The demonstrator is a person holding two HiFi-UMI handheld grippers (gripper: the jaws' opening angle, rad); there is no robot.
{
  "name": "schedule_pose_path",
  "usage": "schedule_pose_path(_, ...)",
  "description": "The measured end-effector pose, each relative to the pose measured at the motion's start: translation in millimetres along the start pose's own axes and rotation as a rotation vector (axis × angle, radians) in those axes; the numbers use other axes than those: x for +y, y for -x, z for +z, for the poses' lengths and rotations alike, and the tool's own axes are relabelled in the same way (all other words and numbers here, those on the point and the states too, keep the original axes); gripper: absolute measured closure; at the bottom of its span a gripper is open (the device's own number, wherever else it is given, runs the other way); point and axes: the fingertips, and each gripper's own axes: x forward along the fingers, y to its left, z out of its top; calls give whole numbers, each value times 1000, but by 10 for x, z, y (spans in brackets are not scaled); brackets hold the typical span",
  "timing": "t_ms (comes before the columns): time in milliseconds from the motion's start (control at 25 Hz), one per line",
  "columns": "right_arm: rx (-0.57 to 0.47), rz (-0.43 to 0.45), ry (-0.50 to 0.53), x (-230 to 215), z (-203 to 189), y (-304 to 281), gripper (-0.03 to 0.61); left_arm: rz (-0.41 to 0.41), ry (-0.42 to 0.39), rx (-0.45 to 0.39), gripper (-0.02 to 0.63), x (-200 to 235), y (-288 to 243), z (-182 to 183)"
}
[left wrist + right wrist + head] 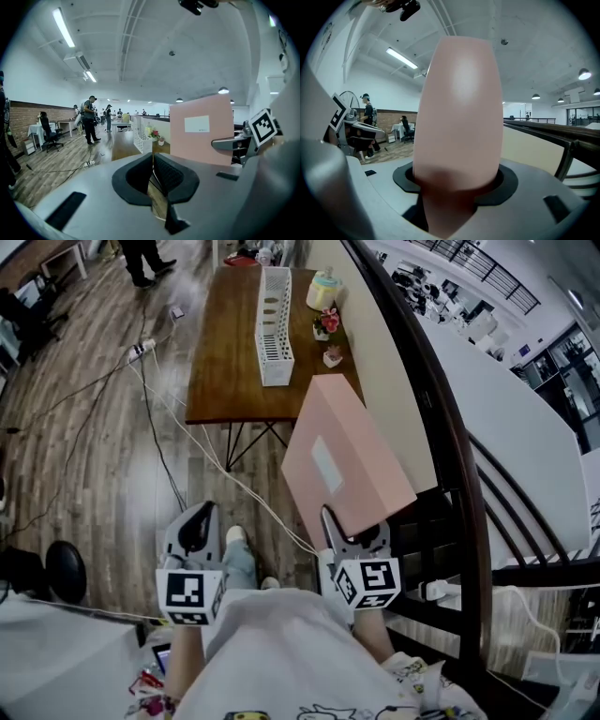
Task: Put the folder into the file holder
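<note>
Clearly the carrying step is in hand: the flat pink cardboard folder (342,460) with a pale label on its face is up in the air, well short of the white perforated plastic file holder (274,324), which stands upright on the brown wooden table (220,362) ahead, beside some small flower pots (326,329). The right gripper (349,538) pinches the folder's near lower edge; in the right gripper view the pink board (459,108) fills the space between the jaws, which press on it from both sides. The left gripper (195,526) hangs level with the right one and apart from the folder, and in its own view its jaws (152,176) are pressed together with nothing between them, only floor showing through the thin slit; the folder (201,129) stands off to its right. By my judgement the next move calls for walking up to the table, turning the folder on edge so that it lines up with one slot of the holder, and lowering it in. Held by one edge only, the wide board may swing or catch on the holder's rim, so the free gripper could steady it.
</note>
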Motion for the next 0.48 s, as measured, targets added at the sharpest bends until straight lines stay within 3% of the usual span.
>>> schedule_pose_path(480,3,-51,9,141,426,-1154,301,-49,-4,-3,603,914,-886,358)
